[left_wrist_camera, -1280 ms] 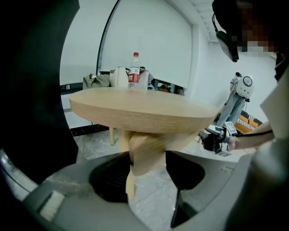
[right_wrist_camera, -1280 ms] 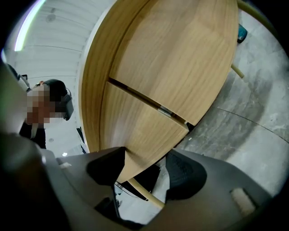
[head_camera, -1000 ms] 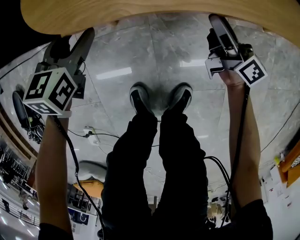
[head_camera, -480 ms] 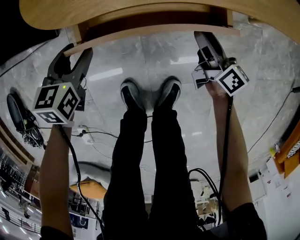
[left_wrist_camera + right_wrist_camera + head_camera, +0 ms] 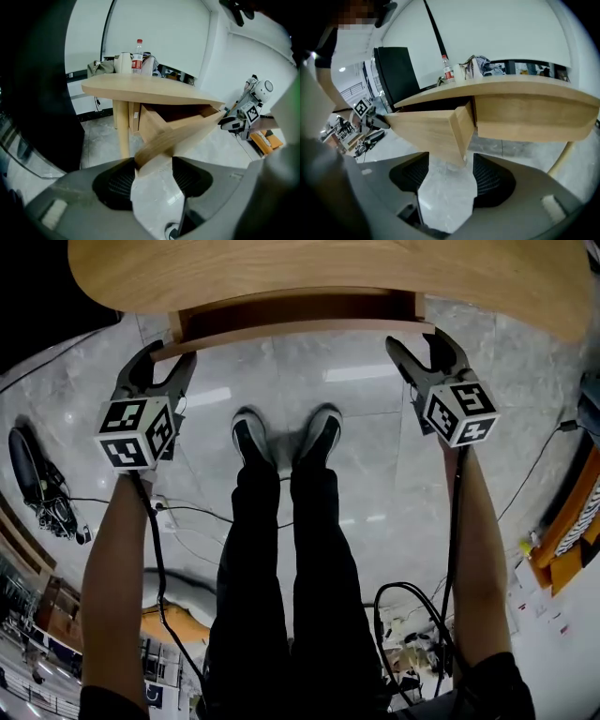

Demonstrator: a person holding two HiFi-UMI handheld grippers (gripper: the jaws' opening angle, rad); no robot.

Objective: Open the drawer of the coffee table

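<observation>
The light wooden coffee table (image 5: 309, 268) fills the top of the head view. Its drawer (image 5: 291, 329) stands pulled out from under the top, its dark inside showing. My left gripper (image 5: 161, 354) is at the left end of the drawer front (image 5: 187, 129), and that end fills the gap between the pads (image 5: 117, 183): shut on it. My right gripper (image 5: 417, 341) is at the right end. Its jaws have just been opening, and the drawer's corner (image 5: 457, 136) sits between them with floor showing on both sides.
The person's legs and shoes (image 5: 286, 442) stand on the marble floor between the two arms. Cables (image 5: 187, 512) and a black bag (image 5: 23, 465) lie at the left, orange items (image 5: 572, 540) at the right. A bottle (image 5: 138, 51) and clutter stand on the table.
The drawer has slid out from under the table top. Both grippers have come back towards me with it. The right gripper has rolled, its marker cube now facing up.
</observation>
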